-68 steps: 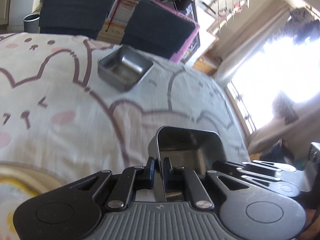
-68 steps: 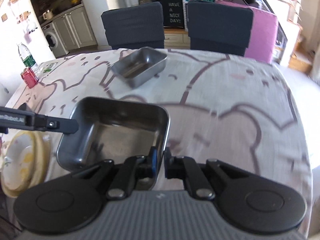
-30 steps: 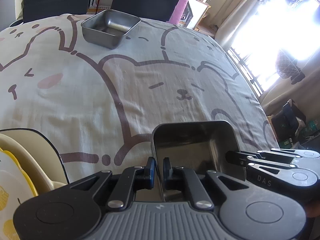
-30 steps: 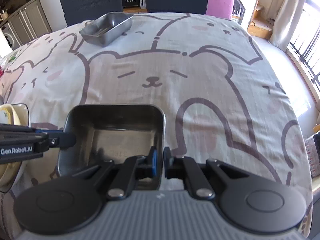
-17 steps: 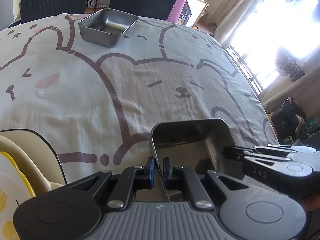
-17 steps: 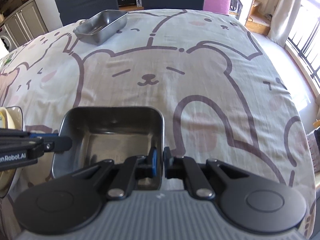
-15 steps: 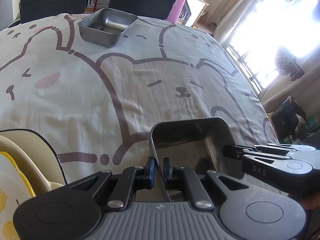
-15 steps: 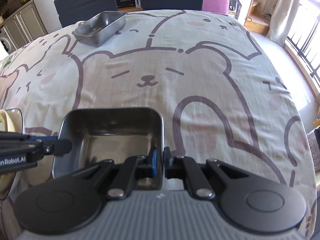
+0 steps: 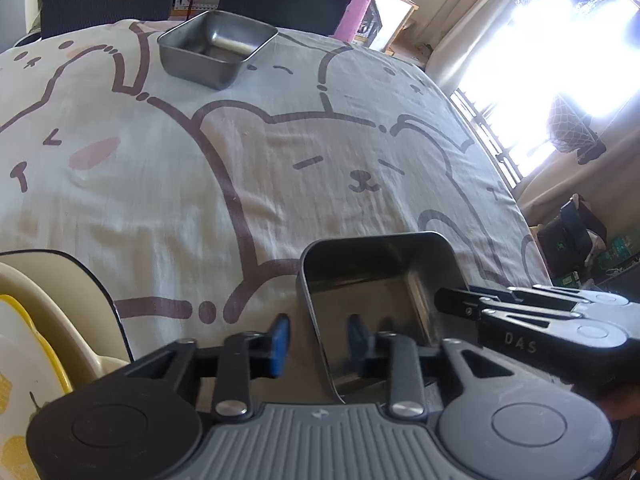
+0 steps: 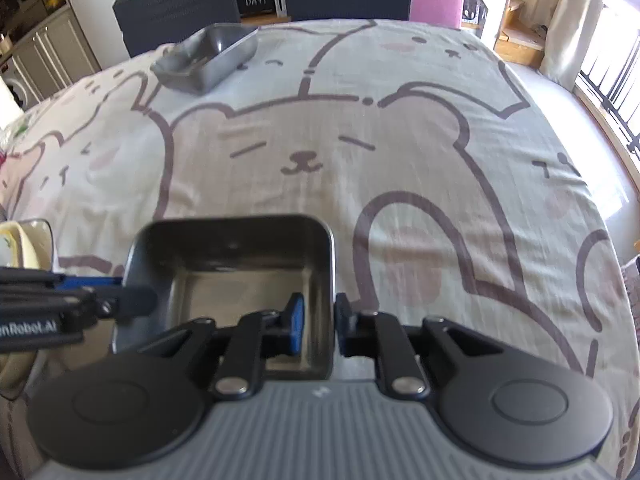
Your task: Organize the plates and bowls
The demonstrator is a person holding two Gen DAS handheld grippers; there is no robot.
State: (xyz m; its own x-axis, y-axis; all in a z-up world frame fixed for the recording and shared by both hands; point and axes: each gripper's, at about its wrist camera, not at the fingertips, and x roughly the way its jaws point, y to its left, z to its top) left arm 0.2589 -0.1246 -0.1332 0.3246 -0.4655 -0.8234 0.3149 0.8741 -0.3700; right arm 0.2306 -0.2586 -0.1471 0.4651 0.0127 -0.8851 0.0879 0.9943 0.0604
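Now both grippers are at the near metal tray point(image 9: 384, 280), which sits on the desk point(image 9: 280, 184) close to the front edge. The desk has a cloth with big bear faces drawn on it.

Seen from the left wrist, the left gripper point(image 9: 318, 338) has its jaws spread wide. One blue pad is outside the tray's left wall and the other pad is inside the tray. The pads do not squeeze the wall.

Seen from the right wrist, the right gripper point(image 10: 318, 322) also has its jaws spread. The tray's point(image 10: 232, 264) right wall stands in the gap, with the blue pad inside the tray and the black pad outside. The wall is close to the outer pad, and I cannot tell if they touch.

A second metal tray point(image 9: 216, 50) sits far away at the back of the desk, near two dark chairs point(image 10: 176, 4). A stack of pale plates point(image 9: 44, 320) with some yellow sits at the left, just beside the left gripper
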